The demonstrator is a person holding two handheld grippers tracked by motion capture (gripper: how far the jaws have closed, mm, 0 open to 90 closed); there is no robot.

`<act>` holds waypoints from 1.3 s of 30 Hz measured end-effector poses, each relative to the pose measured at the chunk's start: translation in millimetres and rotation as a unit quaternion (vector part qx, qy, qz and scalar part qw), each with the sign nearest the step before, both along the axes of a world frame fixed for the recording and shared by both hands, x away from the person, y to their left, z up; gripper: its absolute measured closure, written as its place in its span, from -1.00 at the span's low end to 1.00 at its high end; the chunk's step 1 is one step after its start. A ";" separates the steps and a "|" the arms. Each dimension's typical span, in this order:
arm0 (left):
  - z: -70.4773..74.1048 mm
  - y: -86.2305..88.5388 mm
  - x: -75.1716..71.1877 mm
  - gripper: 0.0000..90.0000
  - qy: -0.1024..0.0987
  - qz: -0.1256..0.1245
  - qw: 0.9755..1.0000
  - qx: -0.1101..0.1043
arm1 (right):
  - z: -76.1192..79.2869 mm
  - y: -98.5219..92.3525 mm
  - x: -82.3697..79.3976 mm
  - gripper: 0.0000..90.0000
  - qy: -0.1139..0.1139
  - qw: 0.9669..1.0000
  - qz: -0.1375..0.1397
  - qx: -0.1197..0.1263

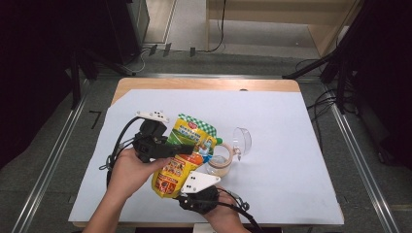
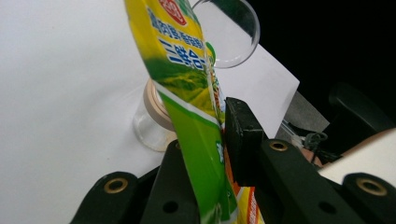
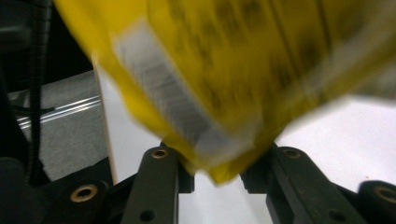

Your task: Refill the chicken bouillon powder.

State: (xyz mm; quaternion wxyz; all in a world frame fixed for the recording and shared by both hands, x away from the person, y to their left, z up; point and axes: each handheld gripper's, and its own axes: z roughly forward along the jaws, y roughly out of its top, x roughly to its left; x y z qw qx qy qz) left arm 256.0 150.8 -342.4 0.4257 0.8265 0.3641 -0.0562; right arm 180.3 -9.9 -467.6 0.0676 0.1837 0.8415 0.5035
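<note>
Seen from above, a person's two hands reach in over a wooden table covered with a white paper sheet, each hand working a black two-jaw gripper. Between the hands, a yellow-and-green printed plastic pouch is held above the sheet, its green checked top edge pointing away from the person and its yellow bottom end nearest them.

The left gripper comes in from the left side and clamps across the middle of the pouch. In the left gripper view its jaws press on both faces of the pouch, which stands edge-on between them.

The right gripper, topped by a grey three-cornered plate, sits at the near edge of the table and grips the pouch's bottom end. In the right gripper view, the blurred yellow corner of the pouch is pinched between the two jaws, with a pale seam strip running down to them.

Just beside the pouch, on its right, a small clear glass jar with a beige rim stands on the sheet. A clear round lid, hinged up on edge, rises from the jar's far right side. In the left gripper view, the jar appears just behind the pouch.
</note>
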 end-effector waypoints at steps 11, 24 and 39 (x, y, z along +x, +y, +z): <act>-5.0 -10.7 2.8 0.70 0.003 0.012 0.999 0.030 | 2.0 2.3 0.4 0.58 0.029 0.999 0.020 0.020; -14.2 -14.8 18.9 0.50 0.059 0.023 0.998 0.018 | 8.1 2.1 2.4 0.56 0.063 0.997 0.036 0.035; -18.2 -31.9 34.3 0.39 0.089 0.015 0.995 0.035 | 11.6 2.0 7.0 0.52 0.073 0.996 0.038 0.036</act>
